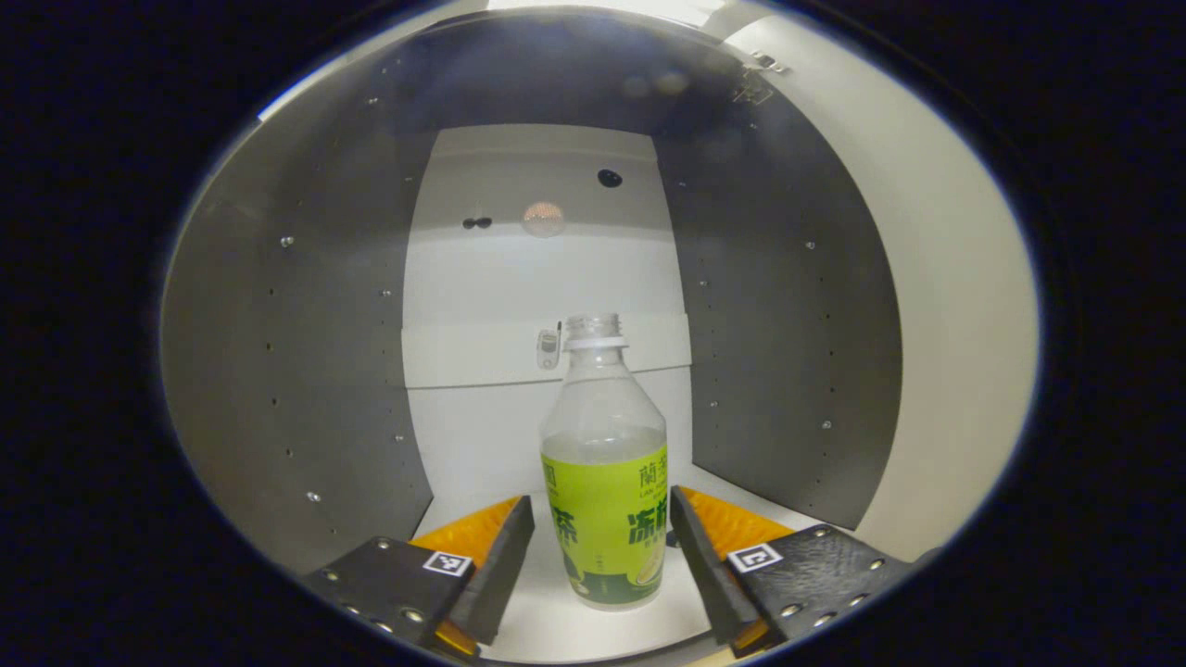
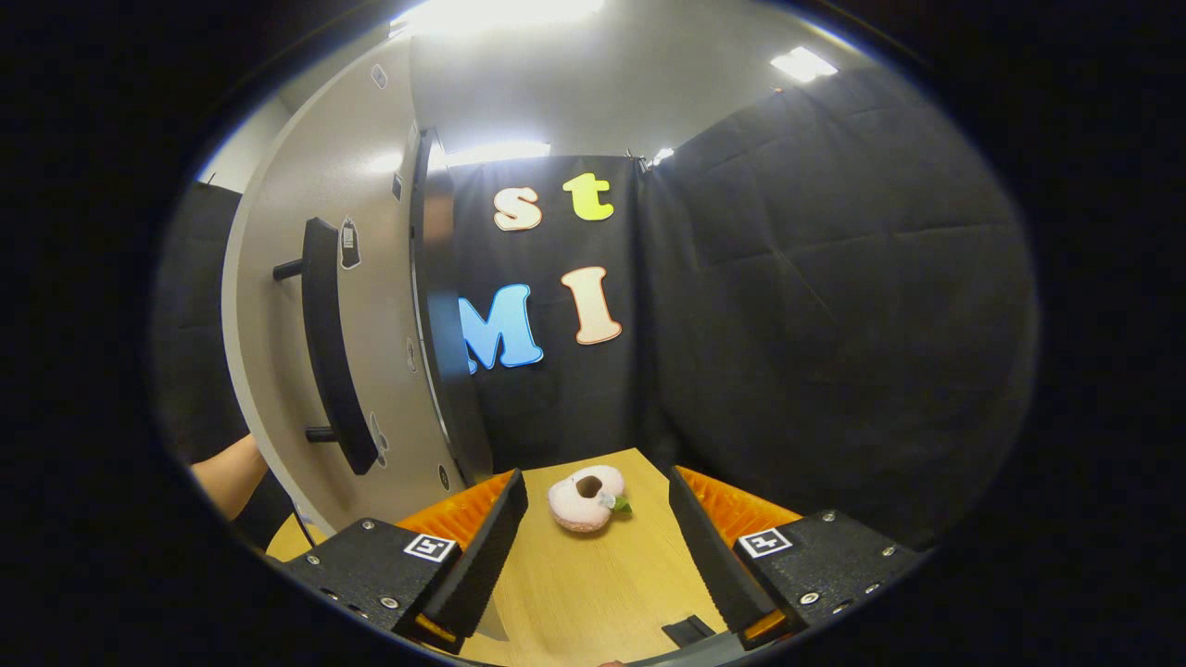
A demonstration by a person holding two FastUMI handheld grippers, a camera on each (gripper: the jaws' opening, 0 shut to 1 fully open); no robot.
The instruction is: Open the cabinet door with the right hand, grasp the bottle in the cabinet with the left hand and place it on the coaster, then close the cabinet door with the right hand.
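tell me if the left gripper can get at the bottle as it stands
Probably yes: the left gripper is open inside the cabinet, its fingers flank the upright bottle, and nothing stands between them.

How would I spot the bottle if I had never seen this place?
Look inside the open cabinet, the one with grey side walls and a white back. The bottle stands upright on its white floor, between the fingers of the left hand-held gripper. It is clear plastic, capless, with a bright green label.

A clear plastic bottle [image 1: 604, 463] with a glossy label is seen mid-frame; a matt wood-grain table [image 2: 593, 574] below.
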